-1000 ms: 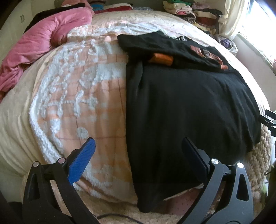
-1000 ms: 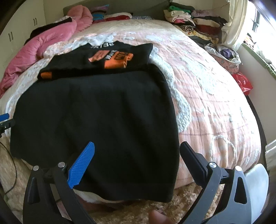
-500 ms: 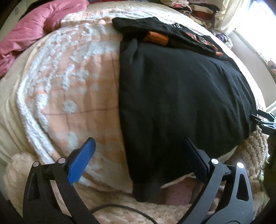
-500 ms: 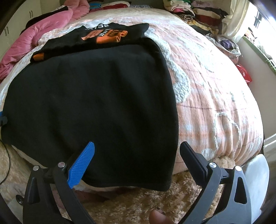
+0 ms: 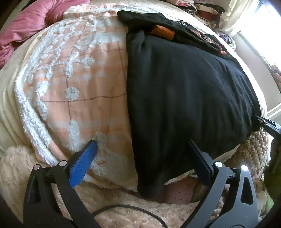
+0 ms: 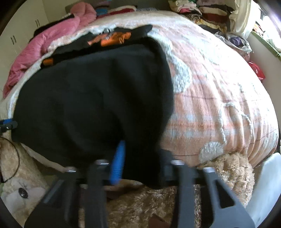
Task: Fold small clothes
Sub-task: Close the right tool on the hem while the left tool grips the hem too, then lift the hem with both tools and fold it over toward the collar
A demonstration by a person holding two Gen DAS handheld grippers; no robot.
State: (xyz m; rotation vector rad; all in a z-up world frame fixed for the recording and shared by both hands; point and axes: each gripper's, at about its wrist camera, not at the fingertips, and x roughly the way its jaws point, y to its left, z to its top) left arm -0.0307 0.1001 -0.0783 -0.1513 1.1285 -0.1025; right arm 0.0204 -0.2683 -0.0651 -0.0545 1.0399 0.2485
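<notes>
A black garment (image 5: 184, 91) lies spread flat on the peach and white blanket (image 5: 73, 84), its near hem hanging over the bed's edge. My left gripper (image 5: 141, 143) is open and straddles the hem's left corner, with the blue finger (image 5: 84, 163) over the blanket and the dark finger over the cloth. In the blurred right wrist view my right gripper (image 6: 142, 154) is closing on the right hem corner of the black garment (image 6: 91, 98). Cloth bunches between its pads. A folded black shirt with an orange print (image 6: 112, 39) lies beyond it.
A pink duvet (image 5: 29, 22) is heaped at the far left of the bed. Stacked folded clothes (image 6: 207, 10) sit at the far right near a window. A fluffy beige rug (image 5: 123, 207) and a black cable (image 5: 133, 208) lie on the floor below.
Both grippers sank toward the bed's near edge. The right jaws, wide apart before, have come together on the garment's right hem corner. The left jaws have stayed wide.
</notes>
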